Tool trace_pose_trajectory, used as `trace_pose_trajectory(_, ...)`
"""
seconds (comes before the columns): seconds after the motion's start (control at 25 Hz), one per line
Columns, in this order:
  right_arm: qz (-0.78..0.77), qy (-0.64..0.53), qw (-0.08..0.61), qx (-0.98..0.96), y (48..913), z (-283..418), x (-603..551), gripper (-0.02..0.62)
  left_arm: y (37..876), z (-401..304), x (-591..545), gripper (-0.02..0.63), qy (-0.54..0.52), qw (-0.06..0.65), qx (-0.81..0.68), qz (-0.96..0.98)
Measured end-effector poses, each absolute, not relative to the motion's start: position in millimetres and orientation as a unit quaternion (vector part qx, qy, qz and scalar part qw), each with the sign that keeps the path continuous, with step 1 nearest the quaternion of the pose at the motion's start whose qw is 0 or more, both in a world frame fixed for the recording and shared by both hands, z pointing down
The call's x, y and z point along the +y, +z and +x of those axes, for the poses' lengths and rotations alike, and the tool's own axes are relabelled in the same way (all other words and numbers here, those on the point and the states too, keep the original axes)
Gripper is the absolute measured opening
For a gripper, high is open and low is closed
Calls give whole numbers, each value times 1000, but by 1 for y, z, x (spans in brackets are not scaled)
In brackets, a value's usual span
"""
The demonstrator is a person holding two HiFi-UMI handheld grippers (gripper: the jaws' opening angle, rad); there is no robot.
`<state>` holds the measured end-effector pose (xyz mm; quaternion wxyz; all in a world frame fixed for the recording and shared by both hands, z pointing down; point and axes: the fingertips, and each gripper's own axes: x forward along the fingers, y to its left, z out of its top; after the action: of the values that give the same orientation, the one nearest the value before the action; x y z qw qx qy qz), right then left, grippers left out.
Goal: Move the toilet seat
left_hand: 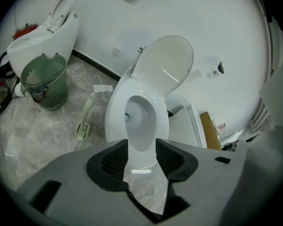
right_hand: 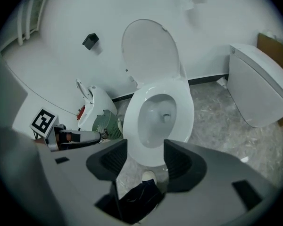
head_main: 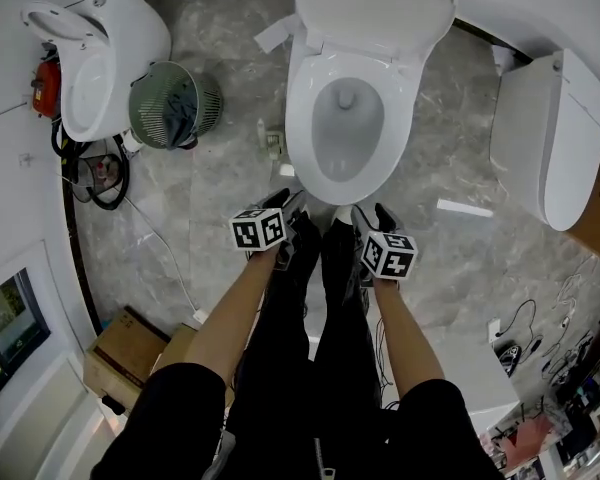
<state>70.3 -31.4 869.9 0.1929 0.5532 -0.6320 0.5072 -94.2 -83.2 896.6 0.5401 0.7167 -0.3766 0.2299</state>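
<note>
A white toilet stands in front of me, its seat [head_main: 302, 118] lying flat on the bowl and its lid [head_main: 375, 8] raised against the wall. My left gripper [head_main: 282, 201] and right gripper [head_main: 373, 214] hover side by side just short of the bowl's front edge, above my shoes. Each one is open with nothing between its jaws. In the left gripper view, the left gripper [left_hand: 141, 157] frames the seat [left_hand: 114, 117] and the upright lid [left_hand: 165, 65]. The right gripper [right_hand: 145, 157] looks at the seat [right_hand: 183, 112] and lid [right_hand: 148, 51] from slightly to the right.
A second toilet [head_main: 105, 53] and a green mesh basket [head_main: 170, 105] stand at the left, with cables [head_main: 100, 173] along the wall. Another toilet [head_main: 550, 138] lies at the right. Cardboard boxes [head_main: 125, 353] sit behind me on the left.
</note>
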Motion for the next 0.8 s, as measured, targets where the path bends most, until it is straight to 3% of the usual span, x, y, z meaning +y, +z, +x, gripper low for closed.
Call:
trace_pose_trajectory(0.6, 577, 655, 59, -485, 1017, 92, -26, 265, 1020, -91, -94, 259, 189, 619, -370, 666)
trace_pose_trajectory(0.8, 564, 672, 46, -477, 1041, 84, -22, 273, 1034, -82, -89, 265, 199, 624, -349, 670)
